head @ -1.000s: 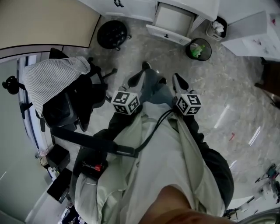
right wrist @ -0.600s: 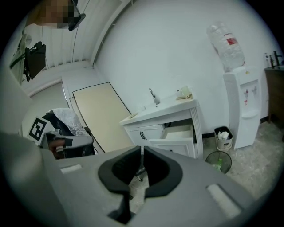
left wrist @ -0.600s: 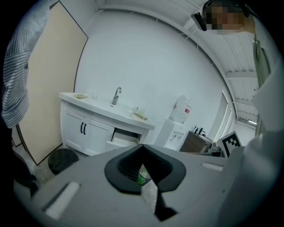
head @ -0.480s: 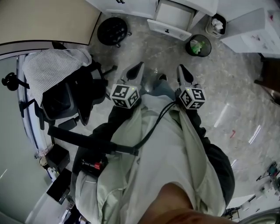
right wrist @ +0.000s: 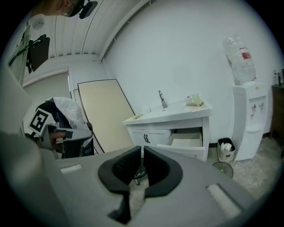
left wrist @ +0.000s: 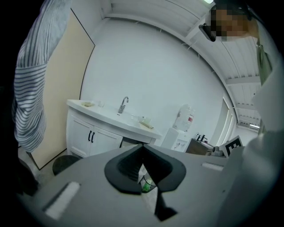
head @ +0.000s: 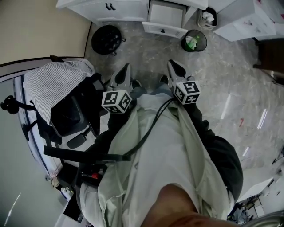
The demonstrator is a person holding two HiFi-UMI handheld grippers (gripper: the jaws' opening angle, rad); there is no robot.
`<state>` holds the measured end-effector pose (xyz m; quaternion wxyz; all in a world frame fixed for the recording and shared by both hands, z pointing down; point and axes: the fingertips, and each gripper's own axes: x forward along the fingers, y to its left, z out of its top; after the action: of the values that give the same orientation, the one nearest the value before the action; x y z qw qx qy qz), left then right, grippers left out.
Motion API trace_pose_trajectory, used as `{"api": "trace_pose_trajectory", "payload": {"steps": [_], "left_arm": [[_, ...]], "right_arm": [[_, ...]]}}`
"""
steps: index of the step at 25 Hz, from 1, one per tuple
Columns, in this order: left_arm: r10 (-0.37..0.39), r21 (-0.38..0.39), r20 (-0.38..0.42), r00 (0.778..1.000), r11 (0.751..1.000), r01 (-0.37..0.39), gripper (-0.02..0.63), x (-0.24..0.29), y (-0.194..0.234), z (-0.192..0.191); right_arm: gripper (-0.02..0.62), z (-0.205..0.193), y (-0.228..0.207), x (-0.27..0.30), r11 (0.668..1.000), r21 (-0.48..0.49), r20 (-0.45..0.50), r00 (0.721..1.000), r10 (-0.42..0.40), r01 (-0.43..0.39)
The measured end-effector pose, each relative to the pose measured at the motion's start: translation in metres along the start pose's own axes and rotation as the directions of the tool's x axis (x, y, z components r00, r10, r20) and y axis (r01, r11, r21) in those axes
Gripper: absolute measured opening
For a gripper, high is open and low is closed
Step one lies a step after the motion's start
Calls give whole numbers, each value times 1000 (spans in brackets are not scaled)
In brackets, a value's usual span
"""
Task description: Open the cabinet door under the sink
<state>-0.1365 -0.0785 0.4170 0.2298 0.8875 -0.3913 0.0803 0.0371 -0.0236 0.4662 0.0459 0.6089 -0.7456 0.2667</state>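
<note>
- Striped cloth [head: 53, 82], draped over a chair [head: 66, 115] at the floor's [head: 222, 80] left edge.
- Cabinet door [head: 108, 6], shut, with paired handles, under the sink [right wrist: 165, 106] at the floor's far edge, well apart from me.
- My left gripper [head: 124, 71]: fingers clenched, nothing between them.
- Drawer [head: 165, 20], pulled out, just right of the door.
- My right gripper [head: 175, 67]: fingers clenched, empty.

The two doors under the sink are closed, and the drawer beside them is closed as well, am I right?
Not quite: the drawer beside them is pulled open, as the right gripper view shows. The two doors under the sink are indeed closed.
</note>
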Motion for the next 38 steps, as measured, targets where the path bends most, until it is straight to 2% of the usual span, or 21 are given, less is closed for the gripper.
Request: {"api": "trace_pose_trajectory", "payload": {"steps": [7, 12, 17, 22, 38], "left_arm": [[-114, 17, -40, 993, 993, 115, 8, 10, -3, 1], [-201, 26, -82, 976, 979, 204, 8, 18, -13, -4], [-259, 25, -122, 958, 964, 264, 8, 20, -23, -9], [-259, 7, -130, 957, 965, 262, 8, 15, -20, -12], [-181, -13, -77, 980, 983, 181, 8, -2, 2, -6]], "right_arm": [[21, -5, -4, -17, 991, 61, 39, 992, -123, 120], [21, -15, -8, -38, 971, 114, 59, 974, -219, 211], [21, -23, -10, -52, 952, 171, 58, 962, -266, 253], [21, -29, -3, -52, 953, 164, 43, 963, -265, 255], [21, -23, 12, -34, 977, 116, 28, 982, -184, 180]]}}
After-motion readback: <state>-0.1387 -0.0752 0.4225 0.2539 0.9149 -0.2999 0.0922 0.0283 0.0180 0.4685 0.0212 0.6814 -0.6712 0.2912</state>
